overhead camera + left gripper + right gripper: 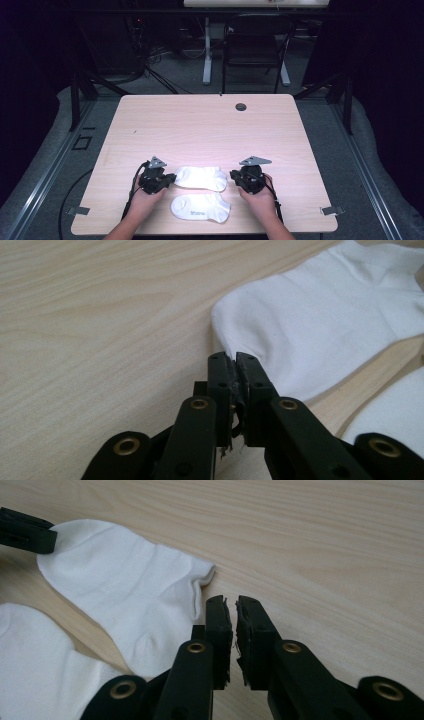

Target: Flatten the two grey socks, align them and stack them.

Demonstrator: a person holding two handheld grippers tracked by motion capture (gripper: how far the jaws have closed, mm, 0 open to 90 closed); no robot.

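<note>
Two claws (171, 181) (234, 177) flanking far sock (200, 177) on surface (210, 125), jaws barely parted and gripping nothing, near sock (201, 207) lying just beside, risking dragging fabric if closing short of edges.

Black claws (235, 362) with brass rivets, grey plates, trailing cables.

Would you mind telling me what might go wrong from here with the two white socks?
1. The left tongs stand nearly shut at the farther sock, its edge not clearly between the pads; a lift may come up empty.
2. The right tongs sit beside its cuff, a slim gap empty; closing may miss the fabric.
3. The nearer sock lies close and might be dragged.
</note>
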